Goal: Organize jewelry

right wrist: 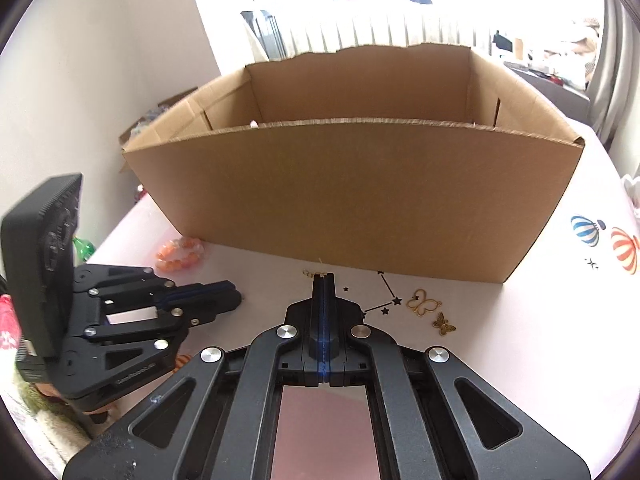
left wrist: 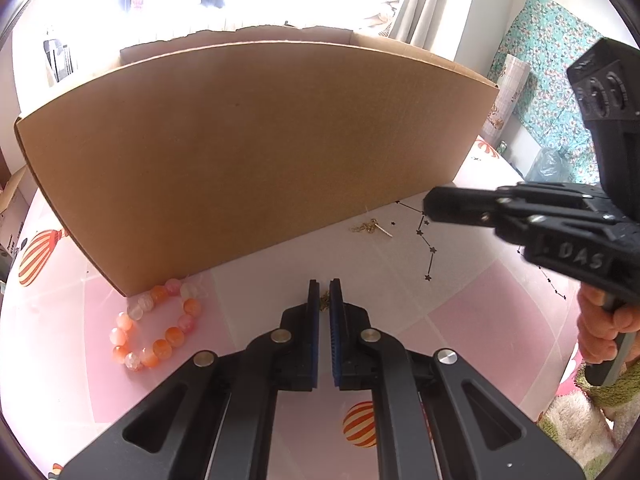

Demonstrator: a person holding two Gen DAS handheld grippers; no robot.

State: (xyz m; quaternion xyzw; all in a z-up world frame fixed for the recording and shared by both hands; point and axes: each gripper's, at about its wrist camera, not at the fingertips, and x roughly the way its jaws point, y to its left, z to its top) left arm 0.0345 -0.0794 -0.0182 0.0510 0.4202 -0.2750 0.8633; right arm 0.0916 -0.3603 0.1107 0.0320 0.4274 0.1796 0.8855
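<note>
Two tongs are closed: my left tongs pinch a gold chain, my right tongs sit shut at the earring near the box, so I'd lift slowly, checking it's caught, then clear the rim.

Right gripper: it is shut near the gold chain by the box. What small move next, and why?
Probably reopen the right gripper and ease it toward the gold chain: the chain lies on the table, apart from the shut gripper, so nothing seems held.
</note>
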